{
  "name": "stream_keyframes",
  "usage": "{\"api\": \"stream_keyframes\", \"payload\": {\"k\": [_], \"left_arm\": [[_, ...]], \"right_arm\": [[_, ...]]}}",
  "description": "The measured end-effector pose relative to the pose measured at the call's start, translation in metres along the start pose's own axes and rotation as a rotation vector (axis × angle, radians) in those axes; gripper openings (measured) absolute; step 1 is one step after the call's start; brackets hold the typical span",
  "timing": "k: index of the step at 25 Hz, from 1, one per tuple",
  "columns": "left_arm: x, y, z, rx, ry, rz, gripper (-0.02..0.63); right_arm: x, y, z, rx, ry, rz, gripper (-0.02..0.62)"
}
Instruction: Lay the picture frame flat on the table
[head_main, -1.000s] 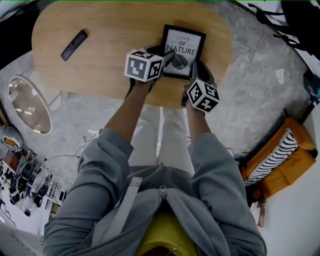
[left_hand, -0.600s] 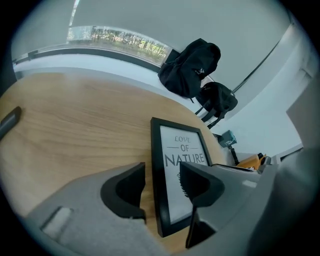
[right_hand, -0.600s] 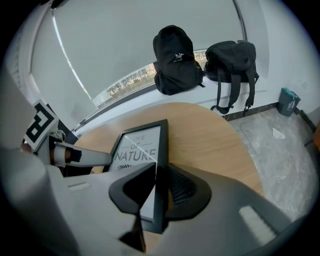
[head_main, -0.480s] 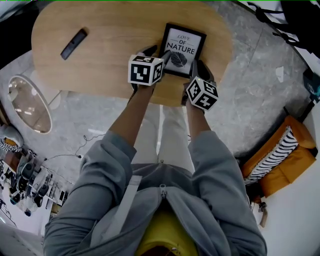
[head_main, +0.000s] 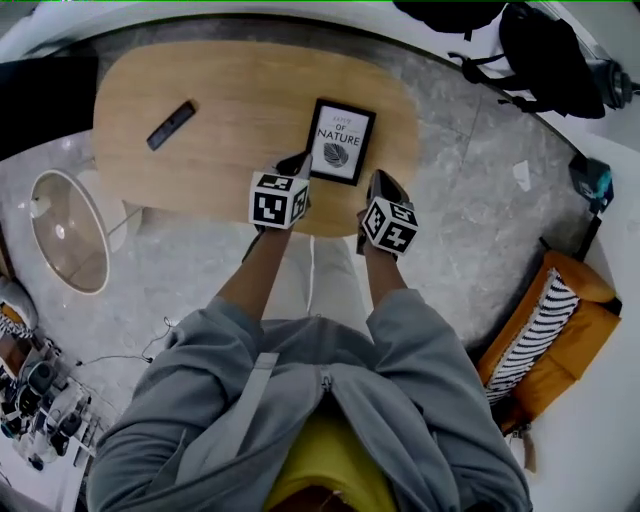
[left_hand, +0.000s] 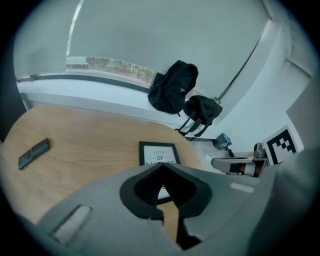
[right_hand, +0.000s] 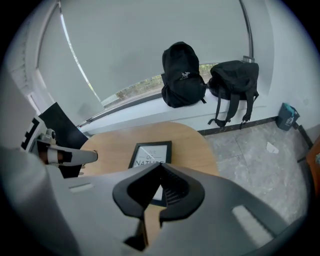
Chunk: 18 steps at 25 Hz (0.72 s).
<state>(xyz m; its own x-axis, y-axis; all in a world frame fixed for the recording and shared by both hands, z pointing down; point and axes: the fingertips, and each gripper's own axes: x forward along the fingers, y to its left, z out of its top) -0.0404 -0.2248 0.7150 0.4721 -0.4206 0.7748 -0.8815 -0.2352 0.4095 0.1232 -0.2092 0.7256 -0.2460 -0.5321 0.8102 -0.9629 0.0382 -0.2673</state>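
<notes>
– So, starting at the left of the table (head_main: 230, 100), what lies there?
– Only a dark remote (head_main: 171, 124), well apart from everything else on the wood.
– And the left gripper (head_main: 299, 163)?
– Its jaws are pressed together with nothing between them. It hangs by the near-left corner of the picture frame (head_main: 340, 141).
– Where is the frame itself?
– Flat on its back on the tabletop, print upward, toward the right end and near the front edge.
– The right gripper (head_main: 379, 182)?
– By the frame's near-right corner, jaws likewise together, gripping nothing.
– Further right?
– Grey floor, then an orange seat (head_main: 585, 325) with a striped cushion (head_main: 535, 322). A black backpack (right_hand: 182, 75) and a second black bag (right_hand: 232, 82) sit on the ledge beyond the table.
</notes>
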Motion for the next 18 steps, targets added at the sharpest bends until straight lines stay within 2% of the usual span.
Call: {"api": "stream_keyframes", "payload": {"k": [5,13,18], "left_arm": [[-0.074,-0.035,0.034,0.02,-0.111,-0.011,0.005],[-0.182,-0.092,0.1,0.115,-0.308,-0.014,0.005],[-0.241,-0.12,0.129,0.171,-0.44,0.015,0.005]], "right_arm": [[-0.074,0.03,0.033,-0.119,-0.057,0.065,0.0],[-0.19,0.027,0.104,-0.1,-0.255,0.038,0.0],[-0.263,0.033,0.15,-0.145,-0.415,0.027,0.002]]}}
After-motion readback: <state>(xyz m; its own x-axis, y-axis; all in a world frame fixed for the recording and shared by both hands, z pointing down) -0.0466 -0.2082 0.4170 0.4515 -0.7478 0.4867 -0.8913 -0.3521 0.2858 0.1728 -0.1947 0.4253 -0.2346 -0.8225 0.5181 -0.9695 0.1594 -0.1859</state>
